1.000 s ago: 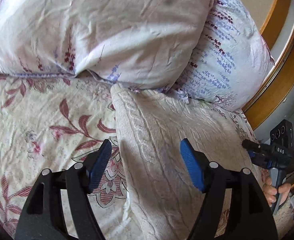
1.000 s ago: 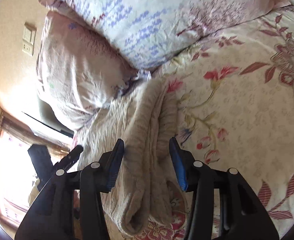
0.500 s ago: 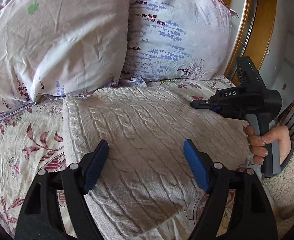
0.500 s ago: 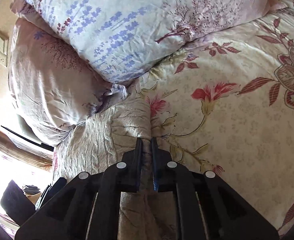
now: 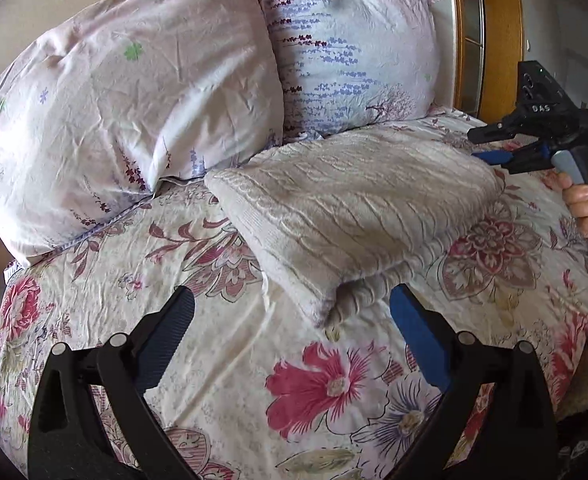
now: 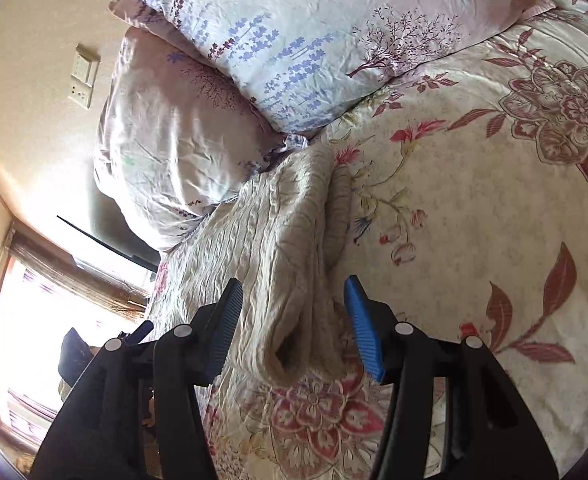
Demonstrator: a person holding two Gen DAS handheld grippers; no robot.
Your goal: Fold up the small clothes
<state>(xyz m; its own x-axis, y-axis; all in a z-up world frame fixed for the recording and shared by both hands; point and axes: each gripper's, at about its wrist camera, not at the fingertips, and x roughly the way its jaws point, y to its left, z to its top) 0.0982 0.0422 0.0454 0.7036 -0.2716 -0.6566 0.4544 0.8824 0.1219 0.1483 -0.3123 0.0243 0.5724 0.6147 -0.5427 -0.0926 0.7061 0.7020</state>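
cream cable-knit sweater [image 5: 346, 216] lies folded on the floral bedspread [image 5: 230, 360], its far edge against the two pillows: a pale pink pillow [image 5: 134, 108] and a lavender-print pillow [image 5: 354, 48] side by side at the head of the bed. left gripper [image 5: 292, 320] hovers above the bedspread with jaws spread wide, blue pads facing each other, nothing between them except open air; the near corner of the sweater, where a rolled cuff pokes out from under the fold, sits just ahead of the gap and does not touch either finger. right gripper [image 6: 294, 320] also stands wide open, holding nothing; in its own view the fingers straddle the near end of the sweater's folded edge [image 6: 286, 264], where a tube-like sleeve opening faces the camera. contact between those pads and the knit cannot be told; a small gap seems visible on each side. from the left wrist view the right gripper [image 5: 490, 144] appears at the far right, held in the person's hand [image 5: 584, 200], fingertips level with the right edge of the sweater. a wall socket plate [image 6: 84, 76] is on the beige wall behind the pillows.
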